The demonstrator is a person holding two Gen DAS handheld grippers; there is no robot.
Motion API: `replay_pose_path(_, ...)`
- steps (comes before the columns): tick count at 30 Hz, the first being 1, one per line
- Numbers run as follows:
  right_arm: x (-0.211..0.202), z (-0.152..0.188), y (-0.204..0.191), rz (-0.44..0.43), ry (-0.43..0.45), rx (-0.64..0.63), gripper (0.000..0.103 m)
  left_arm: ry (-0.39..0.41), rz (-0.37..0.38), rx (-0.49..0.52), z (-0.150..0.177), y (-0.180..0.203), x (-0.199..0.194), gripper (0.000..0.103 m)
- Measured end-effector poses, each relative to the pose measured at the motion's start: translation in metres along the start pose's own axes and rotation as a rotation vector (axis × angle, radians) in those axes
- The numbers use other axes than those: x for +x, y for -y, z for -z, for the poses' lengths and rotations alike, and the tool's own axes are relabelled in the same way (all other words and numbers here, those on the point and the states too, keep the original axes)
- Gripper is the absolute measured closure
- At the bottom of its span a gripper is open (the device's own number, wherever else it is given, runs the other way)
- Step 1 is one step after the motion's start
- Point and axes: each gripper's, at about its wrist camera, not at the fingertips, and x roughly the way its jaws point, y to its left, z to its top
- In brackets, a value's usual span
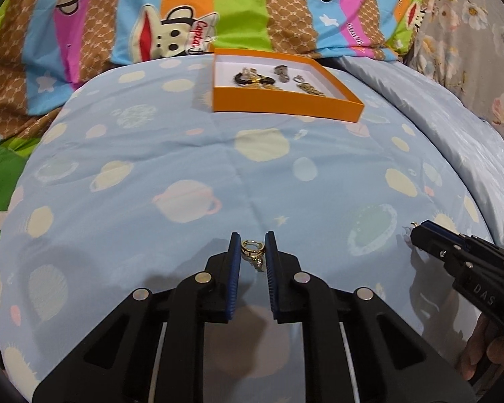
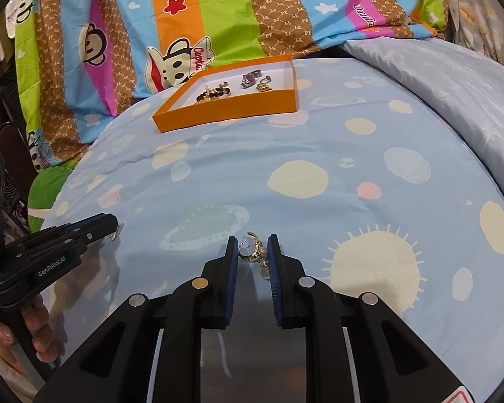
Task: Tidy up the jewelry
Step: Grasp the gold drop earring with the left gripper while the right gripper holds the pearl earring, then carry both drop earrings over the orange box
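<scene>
1. 2 earrings caught between blue-padded jaws, above a pale blue planet-print quilt (image 1: 184, 154): a gold hoop earring (image 1: 252, 250) pinched in the left gripper (image 1: 253, 247), a gold earring with pale beads (image 2: 257, 255) clamped in the right gripper (image 2: 253, 248).
2. Jaws of both narrowed to a slim gap, each piece filling it, pads pressing its sides.
3. Right gripper also seen low at the right edge of the left wrist view, a small bit of metal showing at its tip; a hand (image 1: 480, 352) wrapped round its handle.
4. Further back on the quilt, an orange tray (image 1: 285, 102) with a white floor, holding a dark bead bracelet (image 2: 215, 94), a purple-stoned piece (image 2: 250, 79) and more gold items.
5. Beyond, a striped cartoon-monkey bedsheet (image 1: 151, 16).
</scene>
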Motion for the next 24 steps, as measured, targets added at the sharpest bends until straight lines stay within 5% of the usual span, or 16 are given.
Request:
replay_pose_path(9, -0.005, -0.017, -0.010, -0.020, 0.020, -0.012, 0.086, 0.011, 0.011, -0.029, -0.007, -0.012, -0.011, 0.089)
replay_pose_path(24, 0.000, -0.106, -0.007, -0.024, 0.146, -0.045, 0.086, 0.142, 0.018, -0.030, -0.091, -0.023, -0.020, 0.089)
